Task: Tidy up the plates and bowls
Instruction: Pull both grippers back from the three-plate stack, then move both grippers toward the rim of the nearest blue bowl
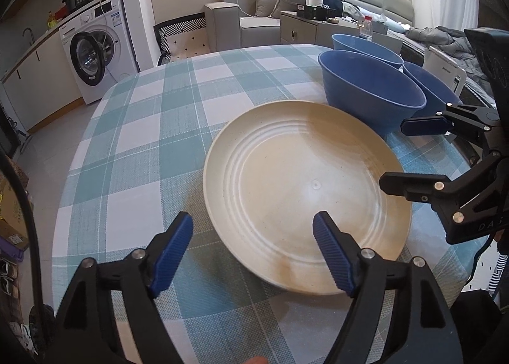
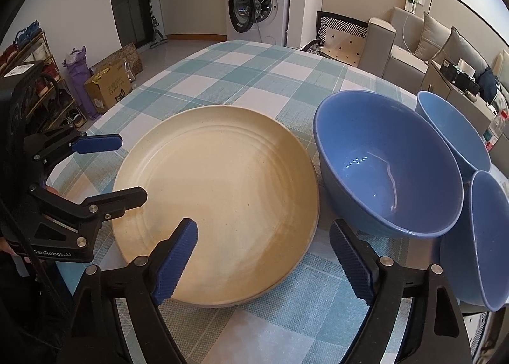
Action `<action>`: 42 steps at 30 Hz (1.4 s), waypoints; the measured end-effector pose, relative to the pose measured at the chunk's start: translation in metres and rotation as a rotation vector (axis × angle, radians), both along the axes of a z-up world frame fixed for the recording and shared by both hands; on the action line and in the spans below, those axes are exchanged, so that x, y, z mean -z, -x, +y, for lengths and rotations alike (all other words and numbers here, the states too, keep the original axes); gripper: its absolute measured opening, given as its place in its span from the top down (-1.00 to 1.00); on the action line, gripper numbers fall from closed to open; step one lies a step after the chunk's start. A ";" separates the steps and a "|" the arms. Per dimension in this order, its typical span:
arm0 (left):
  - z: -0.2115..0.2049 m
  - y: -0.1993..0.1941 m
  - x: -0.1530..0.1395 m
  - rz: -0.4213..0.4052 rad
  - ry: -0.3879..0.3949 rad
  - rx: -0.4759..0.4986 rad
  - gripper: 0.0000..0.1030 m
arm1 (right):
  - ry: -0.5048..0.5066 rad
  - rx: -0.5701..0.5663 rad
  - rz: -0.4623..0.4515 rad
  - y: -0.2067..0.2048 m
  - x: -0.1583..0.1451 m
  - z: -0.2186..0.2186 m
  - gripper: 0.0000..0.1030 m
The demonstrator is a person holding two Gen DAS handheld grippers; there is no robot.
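Your left gripper (image 1: 253, 230) stands wide open astride the near-left rim of the cream plate (image 1: 305, 195), gripping nothing — your right gripper (image 2: 264, 236) is likewise spread across the opposite rim. The plate lies flat, face up, round with no long axis; three blue bowls (image 2: 388, 166) sit upright just beyond your right gripper.

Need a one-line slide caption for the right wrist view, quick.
Right gripper open over the cream plate's near rim, three blue bowls beside it on the checked tablecloth.
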State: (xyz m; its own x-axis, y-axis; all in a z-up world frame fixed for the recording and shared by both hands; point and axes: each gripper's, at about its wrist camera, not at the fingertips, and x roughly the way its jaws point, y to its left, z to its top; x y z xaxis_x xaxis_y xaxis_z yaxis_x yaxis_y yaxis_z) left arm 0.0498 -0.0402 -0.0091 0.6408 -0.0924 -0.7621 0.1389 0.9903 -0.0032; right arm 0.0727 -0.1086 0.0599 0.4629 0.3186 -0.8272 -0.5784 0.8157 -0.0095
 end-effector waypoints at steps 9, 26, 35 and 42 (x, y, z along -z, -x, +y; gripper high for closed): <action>0.002 0.006 -0.015 -0.057 0.056 0.013 -0.96 | 0.001 0.010 -0.032 0.000 -0.007 -0.004 -0.94; -0.004 0.005 -0.026 -0.100 0.127 0.010 -1.00 | -0.026 0.001 -0.053 -0.003 -0.013 -0.013 -0.98; -0.014 -0.005 -0.036 -0.112 0.116 0.024 -1.00 | -0.074 0.019 -0.061 -0.001 -0.022 -0.031 -0.98; -0.024 -0.012 -0.041 -0.112 0.115 0.046 -1.00 | -0.105 0.082 -0.091 0.003 -0.040 -0.056 -0.98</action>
